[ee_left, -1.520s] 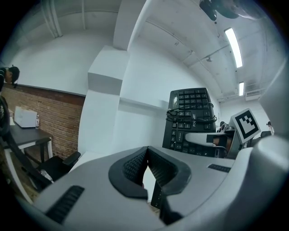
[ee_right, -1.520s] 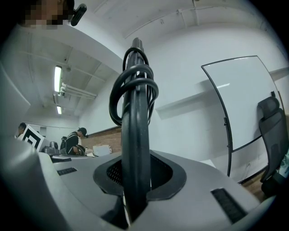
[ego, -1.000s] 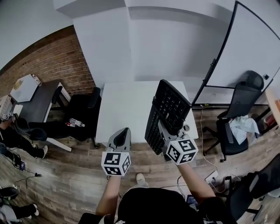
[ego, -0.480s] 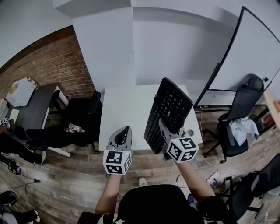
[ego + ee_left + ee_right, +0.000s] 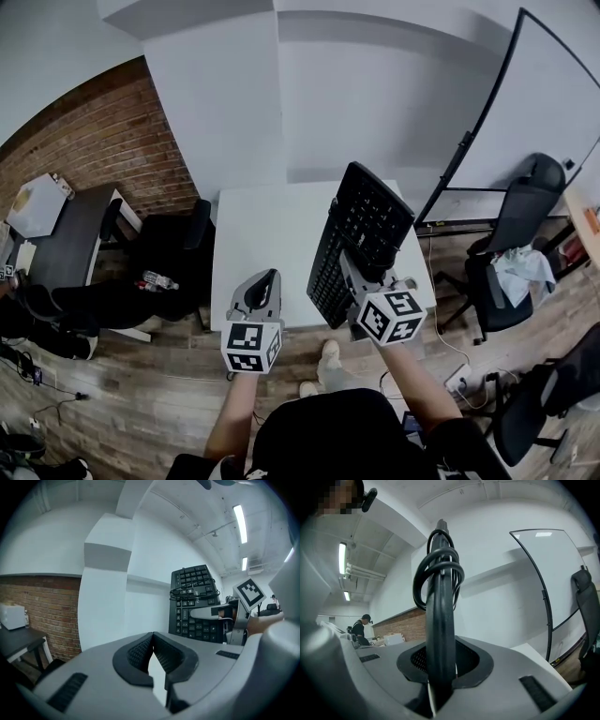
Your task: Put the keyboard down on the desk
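Black keyboard (image 5: 364,234), head view: tilted steeply up over the right side of the white desk (image 5: 262,244), clamped by the right gripper (image 5: 354,272).
Left gripper (image 5: 270,278), head view: hovers at the desk's front edge.
Left gripper view: pads pressed together, nothing between.
Right gripper view: jaws partly apart, squeezing the edge-on keyboard; coiled cable (image 5: 423,571) wraps it.

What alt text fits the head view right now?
The right claw grips a black rectangular plastic keyboard on edge, tilted above a white rectangular desk. The left claw is shut and empty, near the desk's front edge.
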The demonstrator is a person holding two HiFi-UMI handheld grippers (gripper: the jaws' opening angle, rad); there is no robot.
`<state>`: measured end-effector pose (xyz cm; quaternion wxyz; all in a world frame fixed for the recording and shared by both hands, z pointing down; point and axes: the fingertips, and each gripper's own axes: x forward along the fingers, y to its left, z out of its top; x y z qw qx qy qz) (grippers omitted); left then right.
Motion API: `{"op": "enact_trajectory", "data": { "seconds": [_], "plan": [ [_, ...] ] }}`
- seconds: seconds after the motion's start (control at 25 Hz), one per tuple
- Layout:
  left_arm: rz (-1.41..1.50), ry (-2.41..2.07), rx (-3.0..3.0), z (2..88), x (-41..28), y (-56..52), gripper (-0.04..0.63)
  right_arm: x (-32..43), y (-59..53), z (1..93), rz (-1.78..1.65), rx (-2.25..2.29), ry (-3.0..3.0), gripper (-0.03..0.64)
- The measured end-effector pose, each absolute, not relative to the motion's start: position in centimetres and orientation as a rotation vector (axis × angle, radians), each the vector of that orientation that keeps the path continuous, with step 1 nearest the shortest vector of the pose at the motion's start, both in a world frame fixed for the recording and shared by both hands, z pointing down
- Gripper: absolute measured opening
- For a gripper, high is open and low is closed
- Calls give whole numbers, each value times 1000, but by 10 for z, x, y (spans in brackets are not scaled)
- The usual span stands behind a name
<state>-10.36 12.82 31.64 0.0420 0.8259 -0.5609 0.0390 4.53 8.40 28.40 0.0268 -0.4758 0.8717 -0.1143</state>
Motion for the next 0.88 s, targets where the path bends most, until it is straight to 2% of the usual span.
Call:
{"op": "enact_trajectory", "data": {
  "seconds": [0.88],
  "plan": [
    [195,-1655,2548,336,-54,-8,14,83,-52,303,-452,-1476,2645,101]
  ]
}}
